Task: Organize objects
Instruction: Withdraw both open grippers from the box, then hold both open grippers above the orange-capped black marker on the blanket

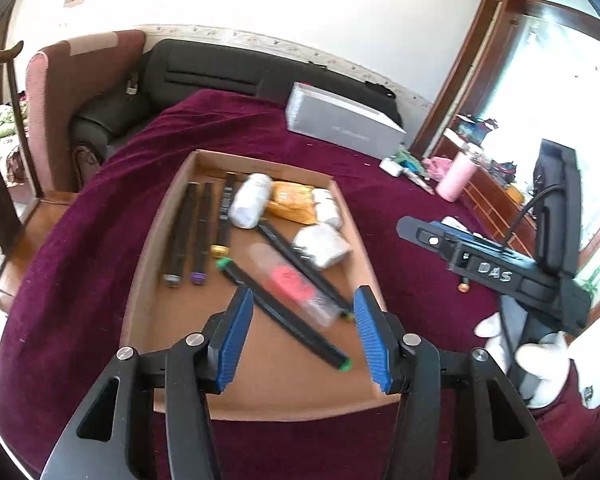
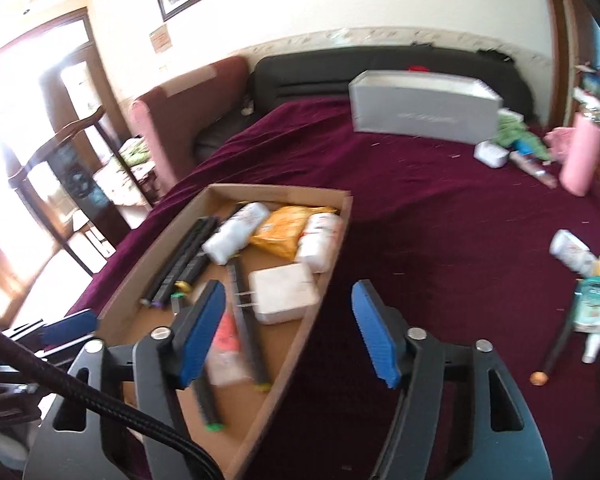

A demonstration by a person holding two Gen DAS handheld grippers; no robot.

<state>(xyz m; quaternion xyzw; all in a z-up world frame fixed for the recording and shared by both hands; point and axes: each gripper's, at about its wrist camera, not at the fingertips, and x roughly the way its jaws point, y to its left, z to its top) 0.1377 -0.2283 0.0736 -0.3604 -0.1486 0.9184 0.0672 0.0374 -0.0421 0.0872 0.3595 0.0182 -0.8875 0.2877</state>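
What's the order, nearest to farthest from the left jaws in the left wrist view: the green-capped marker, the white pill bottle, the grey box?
1. Green-capped marker: lies in the cardboard tray, just ahead of the left gripper.
2. White pill bottle: on its side toward the tray's far end.
3. Grey box: beyond the tray, on the maroon cloth.

Each tool, the left tool [image 1: 304, 332] and the right tool [image 2: 290, 330], has black angular arms, silver round screws at the joints and ribbed blue pads [image 1: 370, 334]. White "DAS" lettering marks the right one's body. A braided black cable [image 2: 100, 392] runs beside it. The hand [image 1: 528, 354] wears a white glove.
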